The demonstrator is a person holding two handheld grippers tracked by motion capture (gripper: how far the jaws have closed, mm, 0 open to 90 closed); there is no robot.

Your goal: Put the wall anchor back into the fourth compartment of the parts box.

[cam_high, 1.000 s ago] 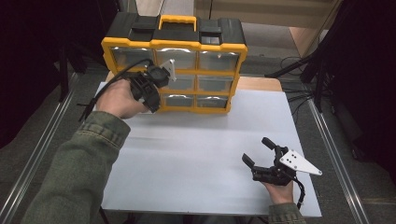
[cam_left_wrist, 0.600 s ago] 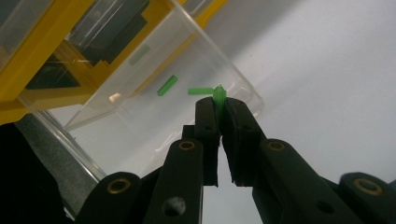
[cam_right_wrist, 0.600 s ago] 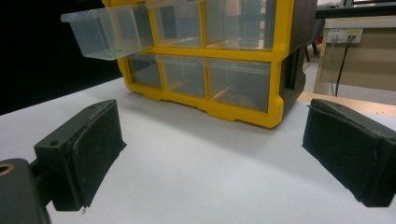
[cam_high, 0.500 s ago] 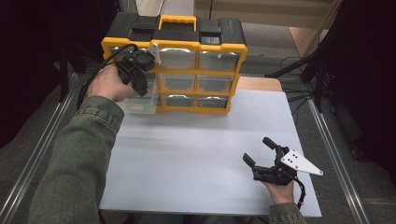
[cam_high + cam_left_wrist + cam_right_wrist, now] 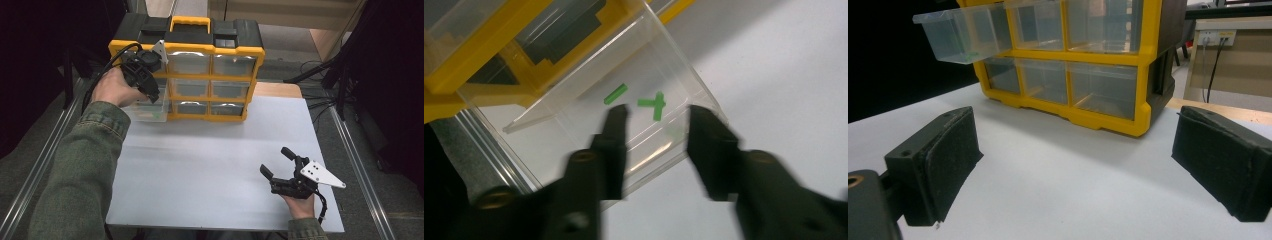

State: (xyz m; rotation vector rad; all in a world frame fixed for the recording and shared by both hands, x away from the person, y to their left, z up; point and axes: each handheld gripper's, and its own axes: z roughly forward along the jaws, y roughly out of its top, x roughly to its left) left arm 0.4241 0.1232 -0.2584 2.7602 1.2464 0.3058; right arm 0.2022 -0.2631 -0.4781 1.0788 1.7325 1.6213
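Observation:
A yellow and black organizer (image 5: 250, 65) with clear drawers stands at the back of the white table. One clear drawer (image 5: 145, 111) on its left side is pulled out. In the left gripper view this drawer (image 5: 549, 130) holds three small green pieces (image 5: 615, 93). My left gripper (image 5: 152, 95) hangs just over the drawer. Its jaws have just been opening, and the left gripper (image 5: 659, 110) is open with no pad pressing on anything. My right gripper (image 5: 275, 161) rests open near the table's front right, pointing at the organizer (image 5: 1143, 75).
The white table top (image 5: 210, 170) runs from the organizer to the front edge. Metal rails line both sides of the table. Cables lie on the floor at the back right. The pulled-out drawer (image 5: 963, 35) overhangs the table at the organizer's left.
My left hand has drawn back to the left from the organizer's front, and the clear drawer now sticks out. The right gripper has kept still.

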